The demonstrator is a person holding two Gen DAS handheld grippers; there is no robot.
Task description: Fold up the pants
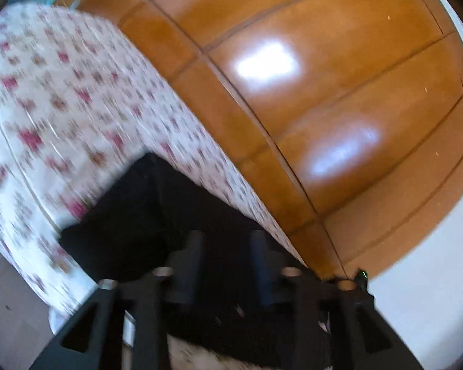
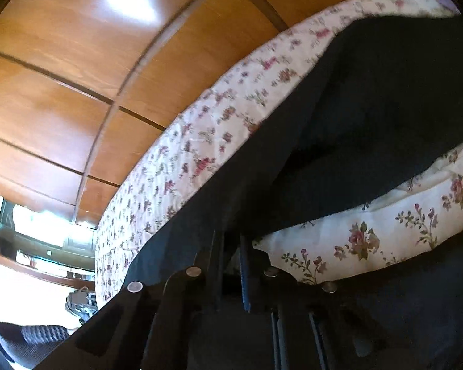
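Note:
The black pants lie on a bed with a white floral sheet. In the left wrist view my left gripper hovers over the pants' near edge, its two dark fingers apart with only cloth showing behind them. In the right wrist view the pants stretch up and right across the floral sheet. My right gripper has its fingers close together, pinched on a fold of the black cloth that is lifted off the bed.
A glossy orange wooden wardrobe stands beside the bed, also in the right wrist view. A floral pillow lies under the pants. A window and shoes on the floor show at lower left.

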